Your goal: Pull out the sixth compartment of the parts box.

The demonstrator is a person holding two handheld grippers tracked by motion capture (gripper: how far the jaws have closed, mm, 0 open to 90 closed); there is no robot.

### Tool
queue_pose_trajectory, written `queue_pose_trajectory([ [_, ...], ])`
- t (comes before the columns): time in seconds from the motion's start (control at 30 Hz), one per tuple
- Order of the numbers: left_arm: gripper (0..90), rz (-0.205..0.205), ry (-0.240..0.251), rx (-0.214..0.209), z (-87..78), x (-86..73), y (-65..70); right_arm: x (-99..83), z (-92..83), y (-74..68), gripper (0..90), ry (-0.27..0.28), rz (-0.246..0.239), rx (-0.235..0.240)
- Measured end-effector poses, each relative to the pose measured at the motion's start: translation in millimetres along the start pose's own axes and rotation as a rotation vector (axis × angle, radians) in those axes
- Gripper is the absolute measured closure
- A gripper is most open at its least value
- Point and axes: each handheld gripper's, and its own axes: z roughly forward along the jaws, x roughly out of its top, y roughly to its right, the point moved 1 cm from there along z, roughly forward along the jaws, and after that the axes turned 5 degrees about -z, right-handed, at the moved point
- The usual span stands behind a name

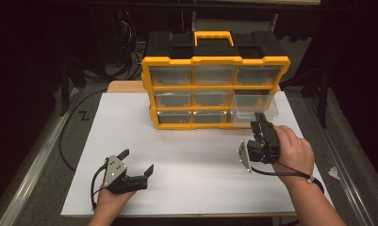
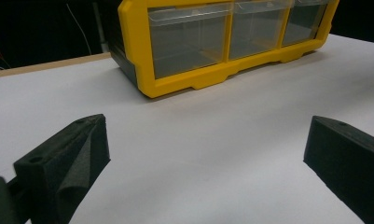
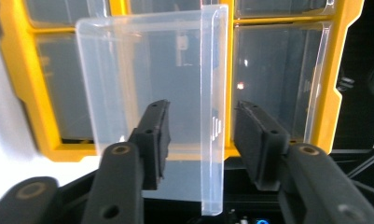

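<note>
My right gripper is up at the yellow drawer cabinet, turned on its side, its jaws part-open on either side of the front lip of a clear drawer that sticks out of the cabinet's right-hand column, middle row by the high view. In the right gripper view the drawer front sits between the jaws with gaps on both sides, so I am not gripping it. I judge the step to be taking hold of this drawer, whether to pull or push I cannot say. To do it well I should centre the lip between the pads, close evenly, then move straight along the slot so it does not bind. My left gripper rests low on the white table with its jaws wide and nothing in them, well apart from the cabinet. The clear plastic makes the drawer's contents and depth hard to read.
</note>
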Motion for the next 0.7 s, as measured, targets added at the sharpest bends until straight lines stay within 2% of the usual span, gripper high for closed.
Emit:
queue_pose_trajectory([
  [0.1,0.9,0.0,0.0,0.0,-0.1,0.0,0.4,2.1,-5.9,-2.8,48.0,0.022,-0.003,0.021],
  [0.13,0.9,0.0,0.0,0.0,-0.2,0.0,0.5,3.1,-7.1,-4.4,47.2,0.035,-0.016,0.021],
  [0.23,0.9,0.0,0.0,0.001,-0.3,-0.1,0.5,6.4,-12.5,-12.7,45.3,0.044,-0.011,0.035],
  [0.43,0.9,-0.001,0.002,0.001,-0.6,-0.1,0.3,12.9,-18.6,-29.8,43.5,0.065,-0.002,0.056],
  [0.7,0.9,-0.002,0.004,0.0,-1.0,0.1,0.0,18.6,-22.5,-57.8,42.9,0.068,0.006,0.112],
])
